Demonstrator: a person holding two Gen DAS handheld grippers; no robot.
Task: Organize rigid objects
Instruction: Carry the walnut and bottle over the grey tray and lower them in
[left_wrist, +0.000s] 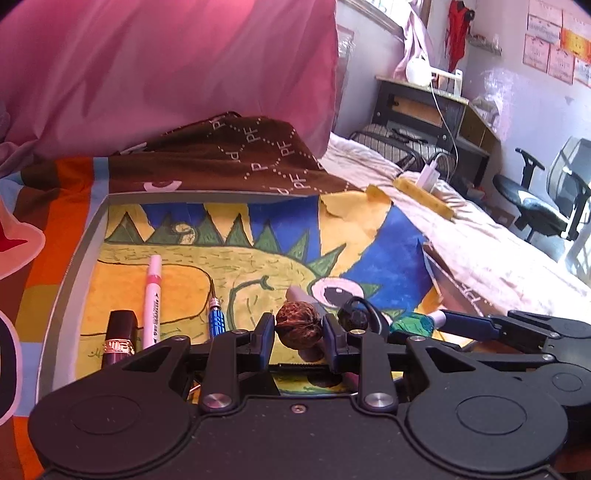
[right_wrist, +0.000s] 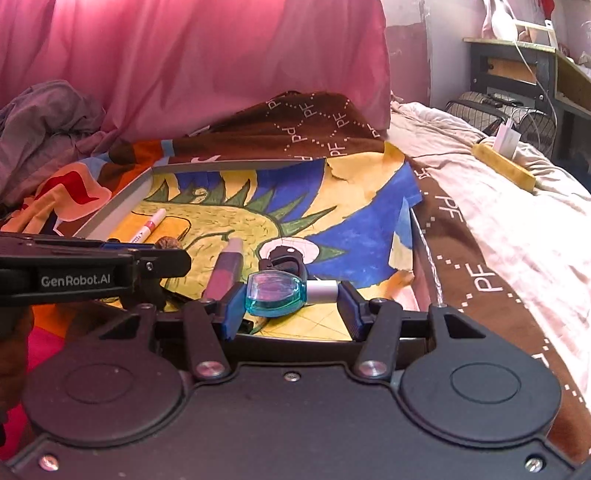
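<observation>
A grey-rimmed tray (left_wrist: 74, 266) lined with a dinosaur painting holds the objects. My left gripper (left_wrist: 299, 334) is shut on a brown walnut (left_wrist: 298, 328), one pad on each side of it. Left of it lie a blue screwdriver (left_wrist: 218, 319), a pink marker (left_wrist: 153, 295) and a dark lipstick (left_wrist: 120, 338). My right gripper (right_wrist: 291, 308) is shut lengthwise on a teal perfume bottle (right_wrist: 275, 295) with a silver cap (right_wrist: 321, 290). Beyond the bottle lie a purple-grey tube (right_wrist: 225, 271) and a black earpiece (right_wrist: 284, 260). The walnut (right_wrist: 168, 243) peeks over the left gripper's arm.
The tray rests on a bed with brown patterned fabric (right_wrist: 480, 280) and a pale sheet (right_wrist: 535, 240). Pink cloth (left_wrist: 166, 74) hangs behind. A yellow block (right_wrist: 504, 166) lies on the sheet. A desk (left_wrist: 424, 107) and office chair (left_wrist: 546, 192) stand at far right.
</observation>
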